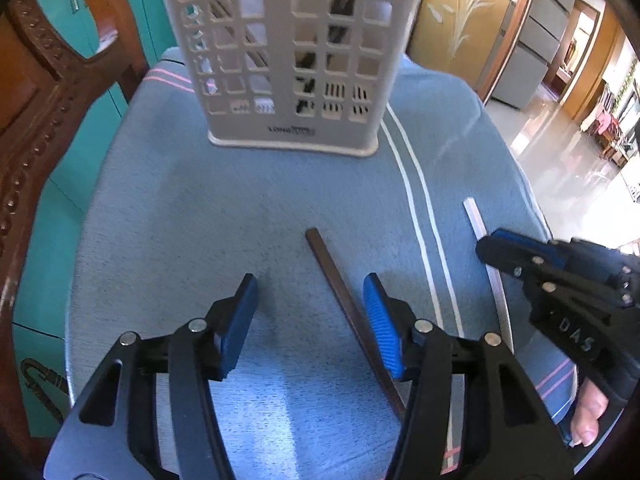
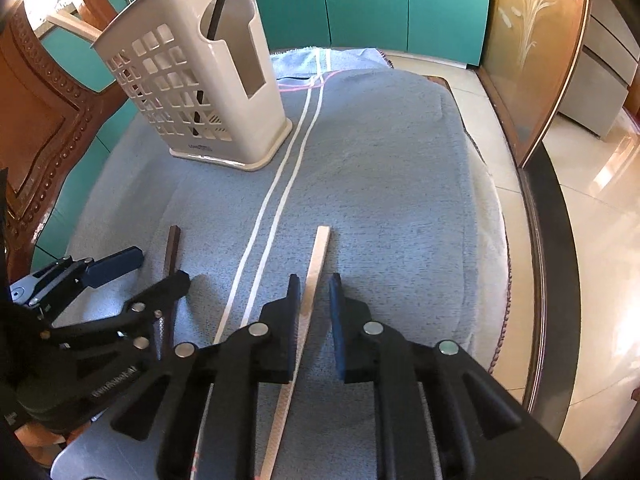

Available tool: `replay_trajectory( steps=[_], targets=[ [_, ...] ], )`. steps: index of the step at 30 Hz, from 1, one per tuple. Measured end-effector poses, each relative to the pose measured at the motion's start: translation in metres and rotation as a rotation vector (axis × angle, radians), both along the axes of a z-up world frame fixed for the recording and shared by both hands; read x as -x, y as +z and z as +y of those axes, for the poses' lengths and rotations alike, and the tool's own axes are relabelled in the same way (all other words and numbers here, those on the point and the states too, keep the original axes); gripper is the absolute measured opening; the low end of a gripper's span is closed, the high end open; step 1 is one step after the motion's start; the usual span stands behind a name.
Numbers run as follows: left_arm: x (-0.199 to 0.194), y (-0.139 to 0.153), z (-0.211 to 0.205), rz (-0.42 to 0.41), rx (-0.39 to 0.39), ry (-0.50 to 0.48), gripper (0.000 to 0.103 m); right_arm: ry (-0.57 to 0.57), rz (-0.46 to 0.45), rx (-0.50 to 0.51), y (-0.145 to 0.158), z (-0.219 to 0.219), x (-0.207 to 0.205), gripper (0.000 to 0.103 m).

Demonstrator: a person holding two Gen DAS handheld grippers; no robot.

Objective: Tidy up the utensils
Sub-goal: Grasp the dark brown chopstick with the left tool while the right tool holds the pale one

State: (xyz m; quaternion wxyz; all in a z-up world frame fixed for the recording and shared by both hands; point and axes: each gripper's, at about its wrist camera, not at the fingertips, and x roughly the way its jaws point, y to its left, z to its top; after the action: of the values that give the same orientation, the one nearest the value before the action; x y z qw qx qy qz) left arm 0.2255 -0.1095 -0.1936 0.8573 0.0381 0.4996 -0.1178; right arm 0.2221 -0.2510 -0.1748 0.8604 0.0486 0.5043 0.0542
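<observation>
Probably both sticks are light, stiff and slippery: the half-open left gripper (image 1: 310, 312) straddles the brown chopstick (image 1: 348, 312), the right gripper (image 2: 314, 312) nearly pinches the pale chopstick (image 2: 310, 300), mid-frame.

Matt white plastic holder (image 1: 288, 60); rough blue woven cloth (image 2: 380, 184); dark wooden chopstick (image 1: 340, 292); pale smooth chopstick (image 2: 316, 272); glossy carved wooden chair (image 1: 36, 120); ribbed blue tool pads (image 1: 382, 328).

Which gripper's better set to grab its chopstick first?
Probably right: the right gripper narrowly straddles the pale chopstick. The left gripper gapes, with the dark chopstick off-centre near one pad.
</observation>
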Motion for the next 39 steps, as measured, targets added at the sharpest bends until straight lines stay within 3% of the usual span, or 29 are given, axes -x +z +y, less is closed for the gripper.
replay_trajectory(
  steps=[4, 8, 13, 17, 24, 28, 31, 36, 39],
  targets=[
    [0.002, -0.002, -0.006, -0.021, -0.013, -0.015, 0.055, 0.002, -0.002, -0.003, 0.002, 0.001, 0.001, 0.016],
    [0.007, 0.0, -0.016, -0.041, 0.003, -0.075, 0.016, 0.008, -0.002, -0.003, 0.002, 0.003, 0.004, 0.016],
    [0.01, 0.007, -0.019, -0.075, 0.012, -0.094, 0.01, 0.033, -0.017, -0.003, 0.005, 0.008, 0.008, 0.016],
    [0.013, 0.014, -0.022, -0.135, -0.036, -0.1, 0.009, 0.04, -0.014, 0.01, 0.003, 0.01, 0.008, 0.021],
    [0.008, 0.008, -0.021, -0.111, -0.058, -0.064, 0.01, 0.043, -0.028, 0.055, 0.005, 0.016, 0.01, 0.03],
    [0.006, 0.008, -0.013, -0.108, -0.061, -0.048, 0.027, 0.038, -0.022, 0.082, 0.002, 0.017, 0.009, 0.03],
    [-0.001, 0.006, -0.013, -0.096, -0.067, -0.047, 0.031, 0.041, -0.017, 0.09, 0.001, 0.019, 0.01, 0.03],
    [-0.005, -0.003, -0.011, -0.07, -0.071, -0.037, 0.031, 0.025, -0.018, 0.073, 0.002, 0.014, 0.011, 0.03],
    [-0.008, -0.003, -0.007, -0.053, -0.043, -0.03, 0.02, 0.011, -0.013, 0.032, 0.002, 0.007, 0.01, 0.03]
  ],
)
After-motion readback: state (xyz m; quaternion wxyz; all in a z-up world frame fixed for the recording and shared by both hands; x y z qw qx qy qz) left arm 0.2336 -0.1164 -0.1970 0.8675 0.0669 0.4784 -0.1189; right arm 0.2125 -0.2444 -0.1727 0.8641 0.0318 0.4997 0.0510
